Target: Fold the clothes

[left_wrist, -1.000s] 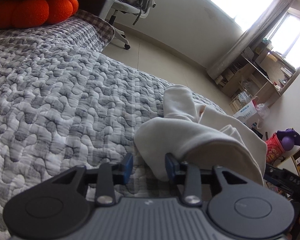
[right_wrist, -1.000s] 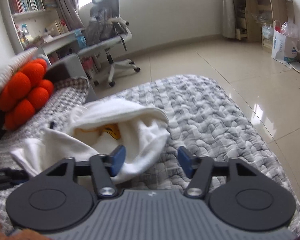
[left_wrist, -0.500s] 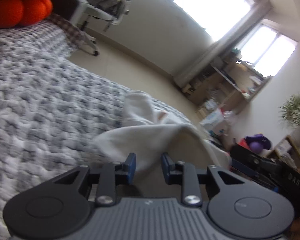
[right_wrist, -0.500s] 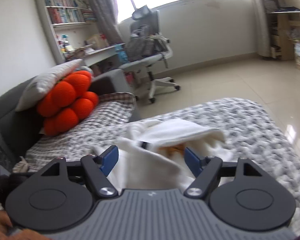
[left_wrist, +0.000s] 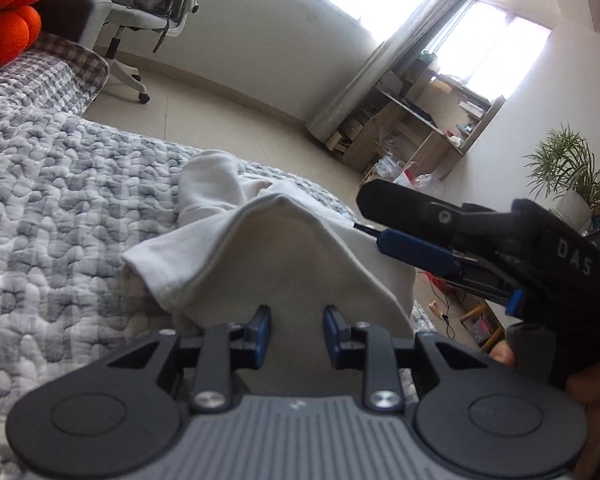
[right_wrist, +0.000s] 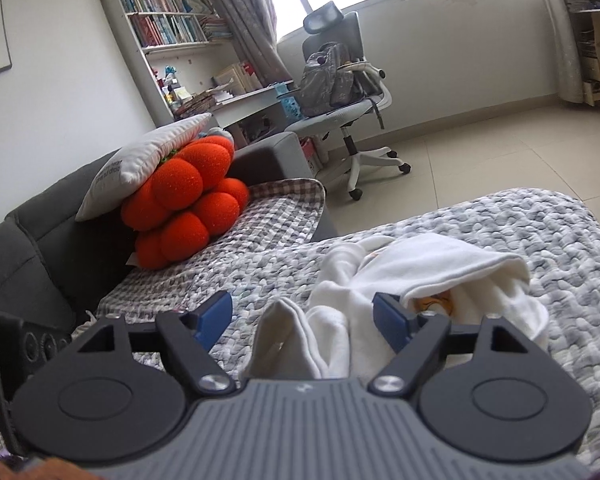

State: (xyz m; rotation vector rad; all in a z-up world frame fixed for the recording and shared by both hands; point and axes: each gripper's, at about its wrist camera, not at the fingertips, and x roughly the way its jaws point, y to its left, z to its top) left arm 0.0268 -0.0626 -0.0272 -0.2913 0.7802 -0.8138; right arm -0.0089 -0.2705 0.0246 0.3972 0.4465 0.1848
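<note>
A white garment [left_wrist: 280, 248] lies bunched on the grey quilted cover [left_wrist: 60, 220]. In the left wrist view one end of it rises in a tent to my left gripper [left_wrist: 296, 334], which is shut on the fabric. One of my right gripper's fingers [left_wrist: 416, 248] reaches in from the right, just above the garment's right side. In the right wrist view the garment [right_wrist: 440, 268] shows a yellow print inside a fold. My right gripper [right_wrist: 304, 316] stands wide open over its near end, and a raised fold sits between the fingers without touching them.
An orange lumpy cushion [right_wrist: 188, 208] and a white pillow [right_wrist: 140, 164] rest against the grey sofa back [right_wrist: 28, 248]. An office chair [right_wrist: 340, 92] stands on the tiled floor beyond the quilt's edge [right_wrist: 540, 232]. Shelves and a plant [left_wrist: 572, 172] line the walls.
My left gripper has narrowed onto the garment's end and lifted it. My right gripper has risen, swung left and come into the left wrist view, still wide open.
</note>
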